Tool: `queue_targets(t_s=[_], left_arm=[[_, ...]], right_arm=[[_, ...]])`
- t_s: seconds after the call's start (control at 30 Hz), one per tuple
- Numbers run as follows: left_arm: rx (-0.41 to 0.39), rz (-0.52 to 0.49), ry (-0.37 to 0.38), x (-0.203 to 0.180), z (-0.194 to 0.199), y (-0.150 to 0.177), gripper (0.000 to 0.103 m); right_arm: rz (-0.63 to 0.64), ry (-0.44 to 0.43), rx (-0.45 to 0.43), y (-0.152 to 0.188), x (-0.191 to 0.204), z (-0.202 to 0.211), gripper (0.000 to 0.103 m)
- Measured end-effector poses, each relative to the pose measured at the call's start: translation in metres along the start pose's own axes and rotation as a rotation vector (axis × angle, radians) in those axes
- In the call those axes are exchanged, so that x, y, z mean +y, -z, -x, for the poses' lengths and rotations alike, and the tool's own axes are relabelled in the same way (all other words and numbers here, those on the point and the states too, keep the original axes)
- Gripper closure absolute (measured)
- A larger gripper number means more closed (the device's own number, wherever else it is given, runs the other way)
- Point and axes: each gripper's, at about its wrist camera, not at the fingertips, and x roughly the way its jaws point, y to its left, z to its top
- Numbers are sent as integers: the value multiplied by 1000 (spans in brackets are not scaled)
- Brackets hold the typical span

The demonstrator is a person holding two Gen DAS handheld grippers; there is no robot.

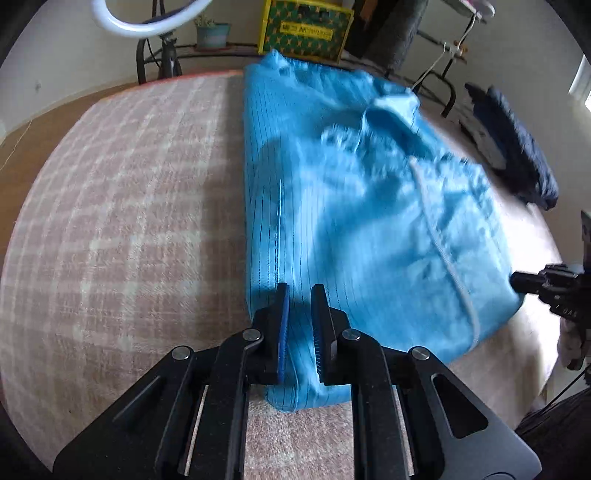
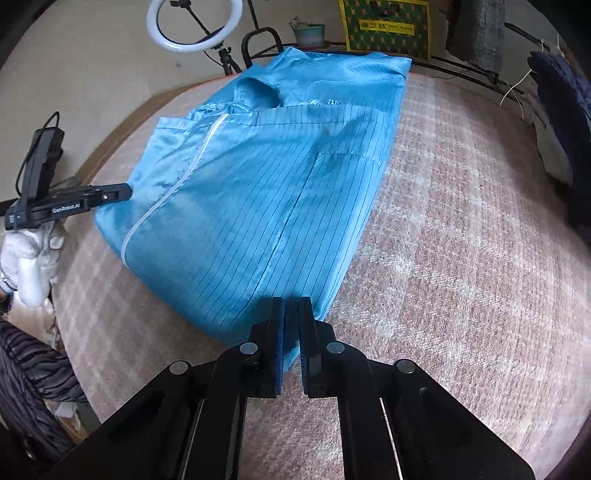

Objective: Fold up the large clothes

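Observation:
A light blue pinstriped garment (image 1: 351,206) with a white zipper (image 2: 173,184) lies folded lengthwise on a pink plaid cover (image 1: 122,206). In the left wrist view my left gripper (image 1: 300,291) is shut on the garment's near hem, with blue cloth bunched between its pads. My right gripper (image 1: 515,282) shows at the far right, at the garment's other near corner. In the right wrist view the right gripper (image 2: 291,301) is shut on a near corner of the garment (image 2: 266,192). The left gripper (image 2: 127,192), held by a white-gloved hand (image 2: 29,258), touches the garment's left edge.
A dark navy pile of clothes (image 1: 517,147) lies on the cover's right side. Beyond the far edge stand a ring light (image 2: 194,26), a potted plant (image 2: 308,33), a yellow-green box (image 2: 386,27) and a black metal rack (image 1: 155,59). A striped sleeve (image 2: 33,373) is at lower left.

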Motion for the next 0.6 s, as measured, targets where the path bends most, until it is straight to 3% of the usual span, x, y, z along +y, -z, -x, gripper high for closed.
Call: queue_targets(t_s=[0.1,0.13,0.2,0.27,0.37,0.47,0.6], left_arm=[[-78,41,71,3,47,-13,91],[-110,60,96,5,69,-19,91],[-157,64,105,7,102,-33,90],[-204,47,109,8,136,-50,90],[-264,11,120,6,186,-81,90],[-325,-44,126,-2,231,-115,79],[-398,-100,103,-14,272,-168,76]], right_arm=[[5,-17,-30,-6,7,24,97],[9,-25,-56,-8,10,37,92],[14,-39,-121,-11,17,64,78],[26,-61,-205,-16,22,96,58],[50,-55,-313,-28,30,151,57],[66,-26,-381,-42,34,198,57],[99,-1,-425,-77,35,238,57]])
